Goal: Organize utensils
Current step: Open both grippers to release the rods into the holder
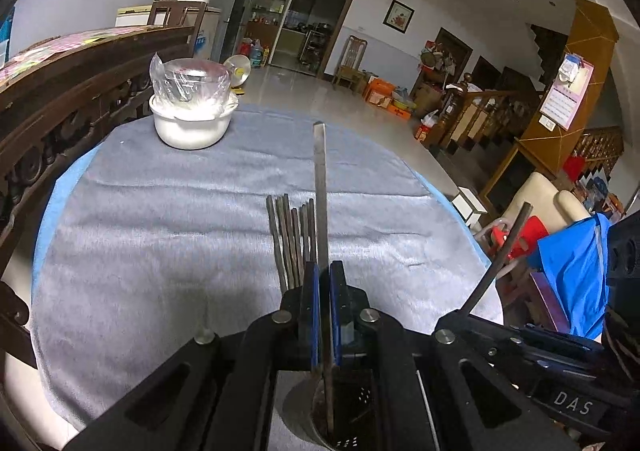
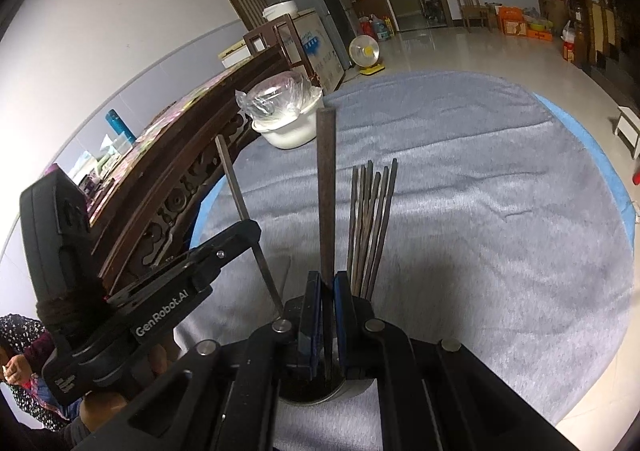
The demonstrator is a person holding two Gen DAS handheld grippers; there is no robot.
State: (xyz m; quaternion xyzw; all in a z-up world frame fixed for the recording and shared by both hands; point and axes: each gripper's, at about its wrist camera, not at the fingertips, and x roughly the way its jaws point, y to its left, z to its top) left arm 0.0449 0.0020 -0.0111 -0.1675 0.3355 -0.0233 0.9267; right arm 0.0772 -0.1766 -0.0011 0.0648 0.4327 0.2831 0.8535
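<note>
At bottom centre of both views, a metal cup (image 2: 320,391) is holding dark chopsticks (image 2: 370,227); each closed gripper (image 1: 324,279) (image 2: 328,283) is pinching one chopstick (image 1: 320,187) (image 2: 325,187), seemingly reaching inside.

"DAS" stands in white on the right hand-held gripper (image 1: 472,311); "GenRobot.AI" stands in white on the left hand-held gripper (image 2: 256,247).

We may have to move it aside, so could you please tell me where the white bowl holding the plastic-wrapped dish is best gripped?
Probably the white bowl by its thick rolled rim, from above on the near side, since the crinkled plastic-wrapped dish fills its mouth.
</note>
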